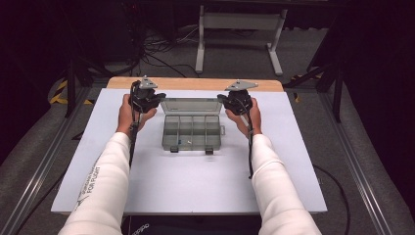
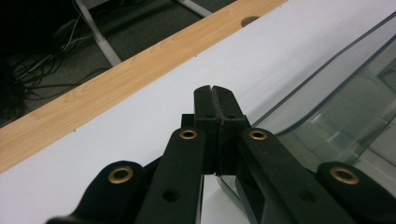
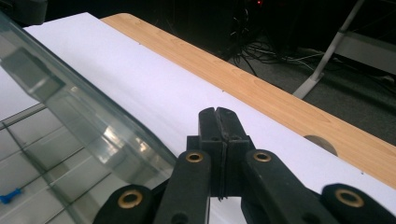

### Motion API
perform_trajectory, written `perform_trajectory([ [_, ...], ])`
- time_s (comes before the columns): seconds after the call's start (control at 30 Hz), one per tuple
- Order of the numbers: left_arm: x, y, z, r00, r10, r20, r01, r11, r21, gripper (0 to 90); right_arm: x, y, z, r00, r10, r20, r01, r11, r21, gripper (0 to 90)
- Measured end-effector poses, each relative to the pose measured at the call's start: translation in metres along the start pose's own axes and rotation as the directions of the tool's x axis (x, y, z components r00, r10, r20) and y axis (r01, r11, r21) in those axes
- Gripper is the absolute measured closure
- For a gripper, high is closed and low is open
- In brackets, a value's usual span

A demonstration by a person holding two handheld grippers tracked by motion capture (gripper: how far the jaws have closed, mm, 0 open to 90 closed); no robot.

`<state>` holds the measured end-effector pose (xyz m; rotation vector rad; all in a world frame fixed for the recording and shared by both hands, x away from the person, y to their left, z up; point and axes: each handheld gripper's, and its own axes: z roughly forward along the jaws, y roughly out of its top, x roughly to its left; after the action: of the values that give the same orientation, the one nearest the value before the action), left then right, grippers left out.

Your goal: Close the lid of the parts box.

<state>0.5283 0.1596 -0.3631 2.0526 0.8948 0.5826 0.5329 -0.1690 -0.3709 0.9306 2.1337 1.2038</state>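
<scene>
A clear plastic compartment box [image 1: 192, 132] sits on the white tabletop [image 1: 195, 186] with its lid [image 1: 191, 105] standing open at the back. My left gripper [image 1: 155, 99] is held at the lid's left end, my right gripper [image 1: 226, 101] at its right end. In the left gripper view the gripper [image 2: 215, 91] has its jaws pressed together with nothing between them, and the lid [image 2: 336, 88] lies just to their right. In the right gripper view the gripper [image 3: 216, 112] is also shut and empty, beside the lid [image 3: 70, 102]. A small blue piece [image 3: 9, 195] lies in one compartment.
A wooden strip [image 1: 195, 83] runs along the table's far edge, with a round hole [image 3: 320, 142] in it. Beyond it on the floor stand a white metal frame [image 1: 240, 22] and tangled cables [image 1: 156, 46]. Metal rails run along both sides of the table.
</scene>
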Motion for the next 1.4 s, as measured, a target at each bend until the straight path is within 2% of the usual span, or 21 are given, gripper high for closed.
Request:
perform_trajectory([
  [0.17,-0.006,-0.002,-0.005,1.0000,0.004,0.001,-0.004,1.0000,0.000,89.7,0.007,0.000,-0.008,0.9999,-0.011,0.001,0.011,1.000,0.002,90.0],
  [0.7,-0.016,-0.018,-0.015,0.9998,0.017,0.009,-0.017,0.9998,-0.007,89.7,0.020,-0.010,-0.016,0.9999,-0.007,-0.015,0.007,1.000,0.017,90.0],
  [1.03,-0.020,-0.026,-0.023,0.9994,0.027,0.023,-0.027,0.9995,-0.014,89.7,0.026,-0.013,-0.019,0.9992,-0.031,-0.024,0.032,0.999,0.034,90.0],
  [1.4,-0.032,-0.031,-0.030,0.9952,0.080,0.057,-0.078,0.9966,-0.024,89.7,0.034,-0.021,-0.022,0.9962,-0.077,-0.042,0.079,0.995,0.057,90.0],
])
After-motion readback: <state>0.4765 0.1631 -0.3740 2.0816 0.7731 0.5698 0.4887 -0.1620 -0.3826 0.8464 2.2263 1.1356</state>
